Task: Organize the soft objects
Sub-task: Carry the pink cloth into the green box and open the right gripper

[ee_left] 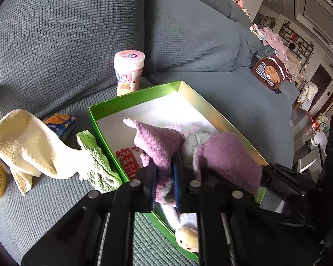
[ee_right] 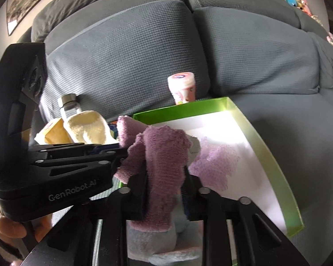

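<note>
- I see the purple fleece cloth [ee_left: 159, 146] draped over the near half of the green box [ee_left: 144, 93], its long axis running from centre frame toward the lower right in the left wrist view, with one pointed corner sticking up toward the upper left.
- The cloth is fuzzy mauve on one side with a pale grey-white reverse, bunched and folded rather than flat.
- My left gripper [ee_left: 164, 184] is clenched on a fold of it at lower centre, both blue pads pressing the fabric.
- My right gripper [ee_right: 166, 190] has its jaws partly apart with the other end of the cloth hanging between them in the right wrist view; I cannot tell whether the pads still press it.
- The box sits on the grey sofa [ee_left: 55, 33], white floor showing at its far end.
- Left of the box lie a cream towel [ee_left: 26, 141] and a green cloth [ee_left: 95, 159], touching each other; a pink canister [ee_left: 128, 73] stands behind the box.
</note>
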